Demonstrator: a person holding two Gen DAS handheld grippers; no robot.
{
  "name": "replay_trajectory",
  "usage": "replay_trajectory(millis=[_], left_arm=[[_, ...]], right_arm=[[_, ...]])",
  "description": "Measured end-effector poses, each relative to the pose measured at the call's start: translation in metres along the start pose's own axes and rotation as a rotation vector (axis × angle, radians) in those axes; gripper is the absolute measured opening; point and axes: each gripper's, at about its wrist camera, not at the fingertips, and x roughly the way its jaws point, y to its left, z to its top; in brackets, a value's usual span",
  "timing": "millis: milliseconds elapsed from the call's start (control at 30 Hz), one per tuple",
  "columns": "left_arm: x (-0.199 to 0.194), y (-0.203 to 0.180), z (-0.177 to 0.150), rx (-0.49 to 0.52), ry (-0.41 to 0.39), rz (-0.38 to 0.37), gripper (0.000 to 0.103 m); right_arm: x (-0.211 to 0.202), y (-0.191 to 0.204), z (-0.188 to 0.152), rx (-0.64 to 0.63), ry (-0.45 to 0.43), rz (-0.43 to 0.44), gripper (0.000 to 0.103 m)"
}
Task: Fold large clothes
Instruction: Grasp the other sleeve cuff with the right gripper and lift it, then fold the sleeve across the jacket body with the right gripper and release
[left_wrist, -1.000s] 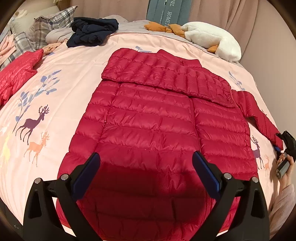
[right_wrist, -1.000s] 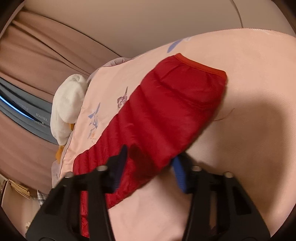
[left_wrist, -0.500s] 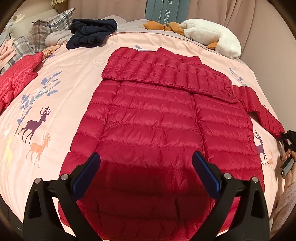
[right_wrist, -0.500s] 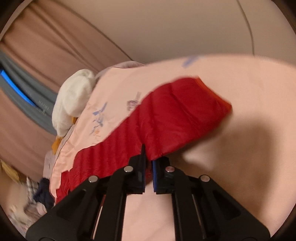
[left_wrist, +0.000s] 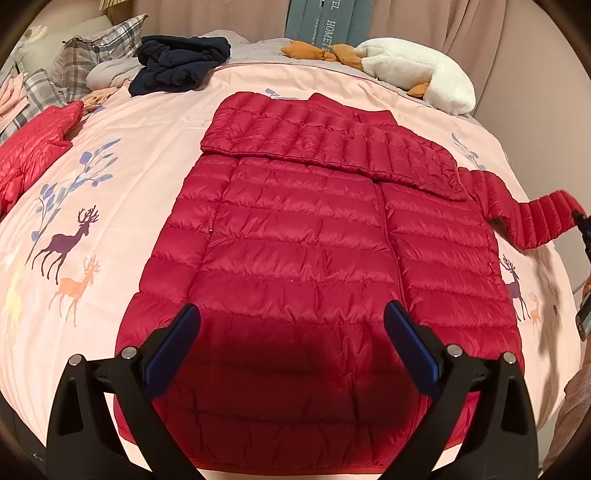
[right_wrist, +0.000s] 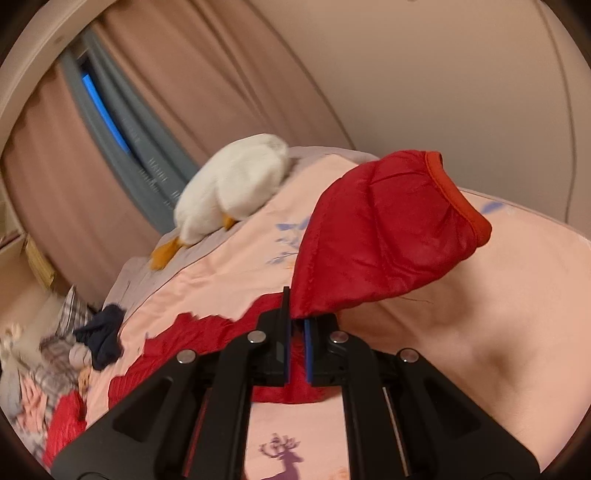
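Observation:
A red quilted down jacket (left_wrist: 317, 251) lies flat on the pink bedspread (left_wrist: 122, 206), one sleeve folded across its chest. My left gripper (left_wrist: 291, 332) hovers open above the jacket's hem, holding nothing. The jacket's other sleeve (left_wrist: 532, 221) is lifted off the bed at the right edge of the left wrist view. In the right wrist view my right gripper (right_wrist: 297, 325) is shut on that red sleeve (right_wrist: 380, 240), whose cuff sticks up past the fingers. The right gripper's black body shows at the far right edge of the left wrist view.
A white plush duck (left_wrist: 421, 79) and a dark navy garment (left_wrist: 181, 64) lie at the head of the bed. Another red garment (left_wrist: 33, 147) and plaid pillows (left_wrist: 74, 62) sit at the left. Curtains (right_wrist: 155, 122) hang behind.
My right gripper closed on the sleeve near its cuff and lifted it up off the bed, rolling as it rose. The left gripper stayed where it was, still open.

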Motion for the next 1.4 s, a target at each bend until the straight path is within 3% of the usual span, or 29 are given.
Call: replay_trajectory(millis=[367, 500, 667, 1000, 1400], left_arm=[[-0.006, 0.016, -0.003, -0.034, -0.007, -0.03, 0.1], [-0.007, 0.024, -0.004, -0.054, -0.007, -0.042, 0.1], [-0.007, 0.033, -0.007, -0.075, -0.006, -0.048, 0.1], [-0.007, 0.05, -0.009, -0.121, -0.006, -0.07, 0.1], [-0.003, 0.068, -0.01, -0.174, 0.001, -0.091, 0.1]], right_arm=[[-0.003, 0.105, -0.022, -0.294, 0.017, 0.069, 0.005], [0.0, 0.152, -0.048, -0.449, 0.04, 0.101, 0.005], [0.001, 0.187, -0.084, -0.557, 0.083, 0.148, 0.005], [0.031, 0.239, -0.15, -0.699, 0.21, 0.185, 0.005], [0.058, 0.268, -0.224, -0.809, 0.349, 0.221, 0.006]])
